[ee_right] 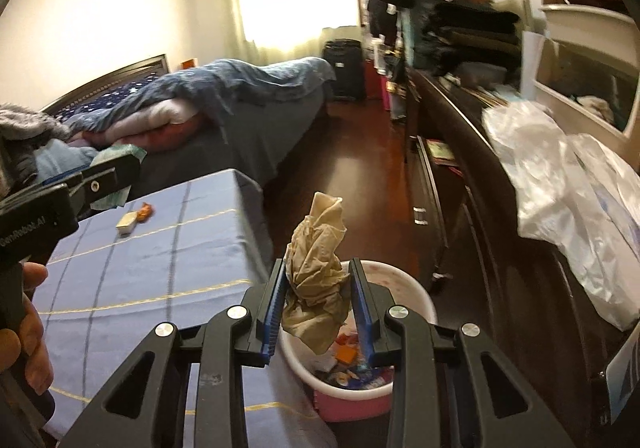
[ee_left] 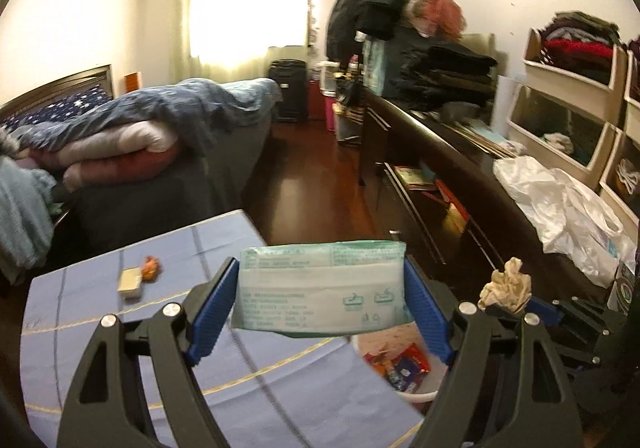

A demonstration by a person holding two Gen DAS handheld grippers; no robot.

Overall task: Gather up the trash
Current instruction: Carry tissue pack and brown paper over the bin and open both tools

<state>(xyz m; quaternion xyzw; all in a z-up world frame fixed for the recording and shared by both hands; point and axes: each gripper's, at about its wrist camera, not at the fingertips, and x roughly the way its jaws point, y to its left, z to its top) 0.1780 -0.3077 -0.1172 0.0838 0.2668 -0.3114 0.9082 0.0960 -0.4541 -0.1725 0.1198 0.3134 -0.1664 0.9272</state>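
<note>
My left gripper (ee_left: 322, 290) is shut on a flat green-and-white wipes packet (ee_left: 320, 288), held above the table edge and the white trash bin (ee_left: 404, 368). My right gripper (ee_right: 318, 300) is shut on a crumpled beige tissue (ee_right: 316, 276), right over the white bin (ee_right: 400, 288), which holds colourful wrappers. The tissue also shows in the left wrist view (ee_left: 506, 282). On the blue tablecloth (ee_right: 152, 260) lie a small cream box (ee_right: 128, 223) and an orange wrapper (ee_right: 145, 212), also seen in the left wrist view as the box (ee_left: 130, 282) and the wrapper (ee_left: 151, 268).
A bed with heaped quilts (ee_left: 140, 136) stands at the left. A long dark dresser (ee_right: 460, 168) with a white plastic bag (ee_right: 560, 184) runs along the right. Wooden floor (ee_right: 360, 176) lies between them. Storage bins (ee_left: 568, 96) stand on the dresser.
</note>
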